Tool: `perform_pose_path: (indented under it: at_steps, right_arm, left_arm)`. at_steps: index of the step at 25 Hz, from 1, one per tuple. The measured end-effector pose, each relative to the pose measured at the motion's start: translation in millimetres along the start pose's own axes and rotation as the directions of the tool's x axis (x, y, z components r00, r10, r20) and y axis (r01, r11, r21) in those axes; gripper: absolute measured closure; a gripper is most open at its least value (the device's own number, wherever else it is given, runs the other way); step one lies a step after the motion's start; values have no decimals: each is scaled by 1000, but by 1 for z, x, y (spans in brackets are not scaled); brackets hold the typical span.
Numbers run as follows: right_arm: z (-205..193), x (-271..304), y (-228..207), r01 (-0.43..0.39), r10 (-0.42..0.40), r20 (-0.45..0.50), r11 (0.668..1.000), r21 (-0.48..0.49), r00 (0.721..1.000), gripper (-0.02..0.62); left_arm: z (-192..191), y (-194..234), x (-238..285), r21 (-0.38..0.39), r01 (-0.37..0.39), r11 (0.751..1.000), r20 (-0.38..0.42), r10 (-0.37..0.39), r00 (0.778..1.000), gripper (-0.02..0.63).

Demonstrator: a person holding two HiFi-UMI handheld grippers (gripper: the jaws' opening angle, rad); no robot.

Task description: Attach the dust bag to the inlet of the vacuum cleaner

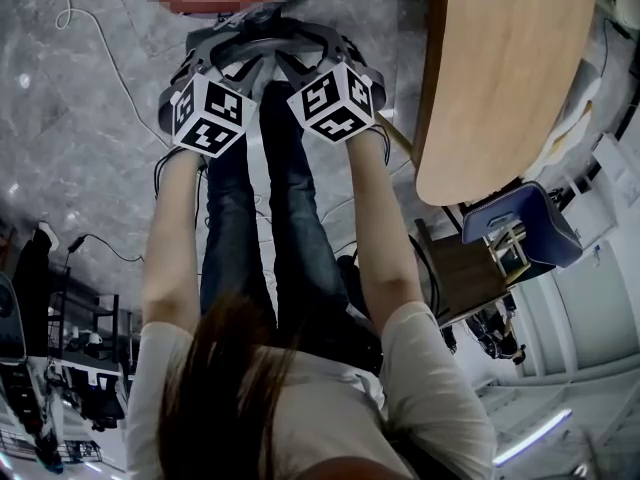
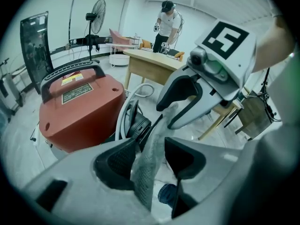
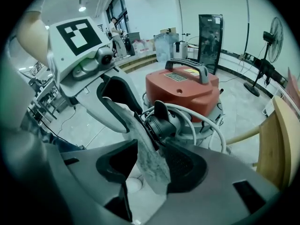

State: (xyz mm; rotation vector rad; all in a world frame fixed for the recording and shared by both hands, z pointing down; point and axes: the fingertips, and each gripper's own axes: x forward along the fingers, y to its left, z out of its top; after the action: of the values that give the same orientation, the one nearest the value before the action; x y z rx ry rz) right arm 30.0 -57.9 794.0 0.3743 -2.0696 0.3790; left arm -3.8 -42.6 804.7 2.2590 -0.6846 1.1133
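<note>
Left gripper [image 2: 150, 158], right gripper [image 3: 152, 165]: jaws apart, dust bag [image 2: 143, 182] between, unclamped. Red vacuum cleaner [image 2: 79, 111] labels unreadable.

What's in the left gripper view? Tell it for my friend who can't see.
A grey mesh dust bag hangs between the open jaws of the left gripper, and its top edge reaches up into the right gripper. Behind them stands a red vacuum cleaner with a black handle.

Red vacuum cleaner [image 2: 82, 114] at ten o'clock, its handle [image 2: 70, 73] black, mottled grey dust bag [image 2: 147, 172] at six, black-and-white marker cube [image 2: 227, 39] at two.
</note>
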Motion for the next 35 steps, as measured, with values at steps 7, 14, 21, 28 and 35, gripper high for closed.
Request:
perform_pose_path:
  at_steps: [7, 14, 21, 28, 35]
  right_arm:
    - [8, -7, 4, -3, 3, 24, 1000, -7, 1000, 414]
    - [20, -18, 5, 16, -18, 65, 999, 34, 998, 463]
    - [31, -34, 3, 51, -58, 99, 997, 64, 993, 536]
    - [40, -53, 6, 83, -95, 126, 992, 98, 987, 592]
    - [51, -73, 7, 122, -144, 168, 984, 133, 975, 594]
  left_arm:
    - [5, -4, -6, -2, -11, 1000, 4, 11, 1000, 405]
    - [16, 0, -23, -39, -62, 997, 42, 63, 997, 484]
    - [27, 1, -41, -59, -101, 993, 71, 105, 992, 536]
    - [32, -2, -63, -64, -161, 985, 79, 166, 983, 588]
    - [38, 6, -87, -127, -232, 964, 109, 246, 963, 589]
